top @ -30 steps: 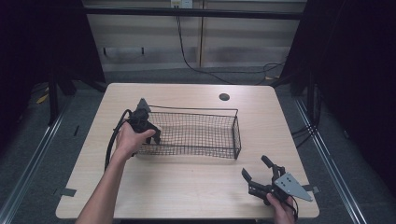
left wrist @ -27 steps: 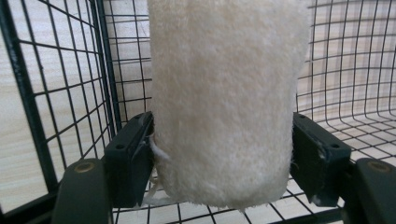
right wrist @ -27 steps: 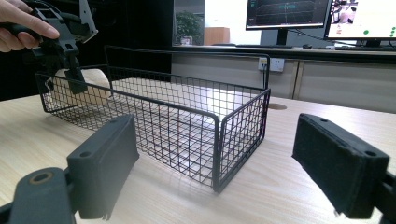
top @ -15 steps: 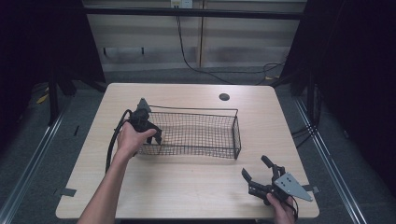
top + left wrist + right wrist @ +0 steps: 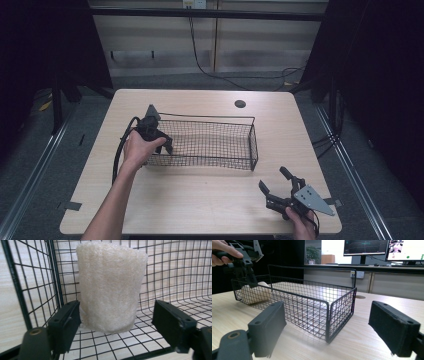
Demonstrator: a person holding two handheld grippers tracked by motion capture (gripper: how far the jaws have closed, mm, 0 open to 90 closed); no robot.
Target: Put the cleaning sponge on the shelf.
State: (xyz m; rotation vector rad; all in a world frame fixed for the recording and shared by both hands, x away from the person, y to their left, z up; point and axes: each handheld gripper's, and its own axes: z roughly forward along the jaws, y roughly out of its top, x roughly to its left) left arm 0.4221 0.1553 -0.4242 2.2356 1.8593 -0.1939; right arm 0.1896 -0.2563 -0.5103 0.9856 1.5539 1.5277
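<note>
Reaching down into the left end of the black wire basket, the left gripper is held in the person's left hand, its cable looping off to the left over the wooden table. In the left gripper view its jaws stand wide apart on either side of a pale, fibrous loofah piece that lies on the basket's mesh floor in the corner; the left jaw sits just beside the loofah's lower edge, perhaps brushing it, while the right jaw is clearly apart from it, so nothing is clamped. The right gripper view shows the same loofah through the mesh at the basket's far-left end, directly under the left gripper. Near the right corner of the table, well apart from the basket, the right gripper rests low in the person's right hand, its grey three-cornered plate on top. Its jaws are spread wide and hold nothing, pointing toward the basket's right end. A small dark round hole sits in the tabletop beyond the basket.
</note>
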